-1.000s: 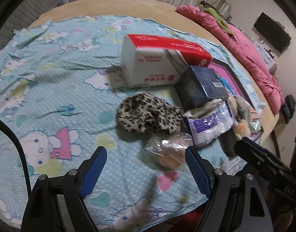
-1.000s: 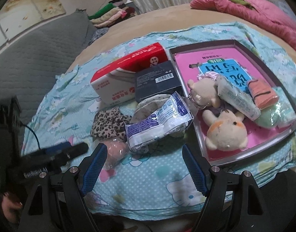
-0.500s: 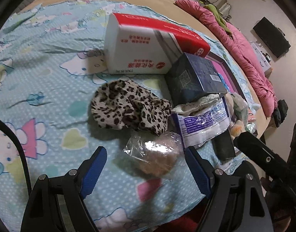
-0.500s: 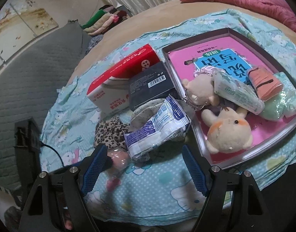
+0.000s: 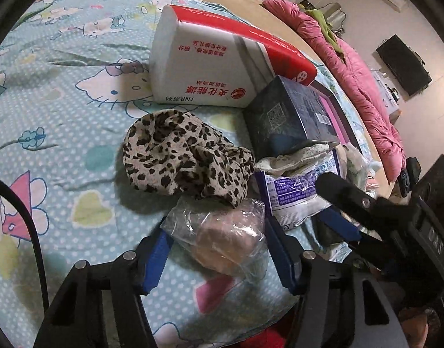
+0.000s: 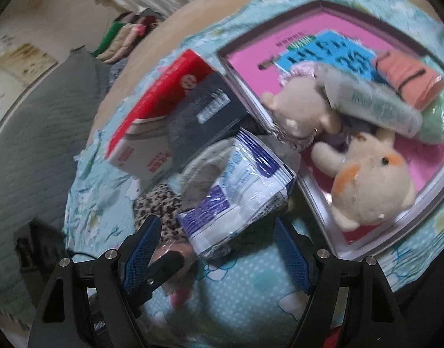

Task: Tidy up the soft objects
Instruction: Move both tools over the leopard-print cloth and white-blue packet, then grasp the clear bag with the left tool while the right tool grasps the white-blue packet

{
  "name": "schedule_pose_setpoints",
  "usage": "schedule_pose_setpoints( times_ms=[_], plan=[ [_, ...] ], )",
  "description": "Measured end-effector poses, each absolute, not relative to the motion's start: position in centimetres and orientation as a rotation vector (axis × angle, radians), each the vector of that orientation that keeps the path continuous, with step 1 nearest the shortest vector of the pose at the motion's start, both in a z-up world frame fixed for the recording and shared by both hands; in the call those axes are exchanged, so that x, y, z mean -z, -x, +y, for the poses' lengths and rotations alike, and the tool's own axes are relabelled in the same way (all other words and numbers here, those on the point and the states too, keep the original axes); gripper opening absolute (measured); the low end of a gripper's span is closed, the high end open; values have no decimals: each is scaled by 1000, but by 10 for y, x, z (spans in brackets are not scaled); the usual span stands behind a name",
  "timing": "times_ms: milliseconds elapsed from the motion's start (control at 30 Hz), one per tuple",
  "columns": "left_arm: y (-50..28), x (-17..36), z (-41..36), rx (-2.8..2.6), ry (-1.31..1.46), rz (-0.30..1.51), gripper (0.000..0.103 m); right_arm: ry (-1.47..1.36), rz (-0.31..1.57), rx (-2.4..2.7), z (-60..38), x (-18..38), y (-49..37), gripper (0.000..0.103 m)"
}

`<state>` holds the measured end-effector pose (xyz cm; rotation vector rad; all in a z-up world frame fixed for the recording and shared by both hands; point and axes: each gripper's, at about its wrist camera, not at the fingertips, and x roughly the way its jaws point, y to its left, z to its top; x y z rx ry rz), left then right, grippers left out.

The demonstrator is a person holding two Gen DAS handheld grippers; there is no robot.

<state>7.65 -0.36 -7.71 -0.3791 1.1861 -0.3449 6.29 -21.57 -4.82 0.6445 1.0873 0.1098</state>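
In the left wrist view the left gripper [image 5: 219, 249] sits low in the centre of the frame, its blue-padded jaws closing around a clear crinkled plastic bag with a soft pinkish lump inside [image 5: 222, 235]. The bag lies between the pads; the wrap reaches both, but whether they press it yet cannot be told. Just above the bag, touching it, lies a crumpled leopard-print cloth [image 5: 181, 159]. Above that stands a white carton with a red top [image 5: 210, 66], and to its right a dark blue box [image 5: 291, 119]. All rest on a light blue cartoon-print bedsheet [image 5: 62, 116].

In the right wrist view the right gripper [image 6: 219, 252] is released, jaws wide, at the bottom centre. A white and blue plastic packet [image 6: 239, 197] lies between its pads, its lower end in the gap, without either pad clearly pressing it. To the upper right sits a shallow tray with a pink floor [image 6: 442, 185], holding a cream plush toy with orange patches [image 6: 373, 191], a second pale plush toy [image 6: 300, 110], a wrapped pale green tube-shaped pack [image 6: 375, 101] and an orange folded cloth item [image 6: 407, 81].
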Motion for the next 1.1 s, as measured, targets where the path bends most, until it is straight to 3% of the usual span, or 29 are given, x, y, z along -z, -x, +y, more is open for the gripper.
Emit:
schedule_pose_setpoints(
  times_ms=[300,467,700,933,1100],
  plan=[
    [-77,75,-4,362,369,1181,62,-611,1104,-6,-211,49,-71,72],
    [-76,73,-4,366,359,1178,62,-649,1121,-4,-209,50,-76,52],
    [-74,72,-4,379,353,1172,62,-672,1138,-3,-199,58,-81,47],
    [-74,76,3,383,365,1177,59,-701,1131,-58,-209,68,-81,32],
    [-74,76,3,392,361,1175,54,-649,1120,-117,-220,56,-67,32]
  ],
)
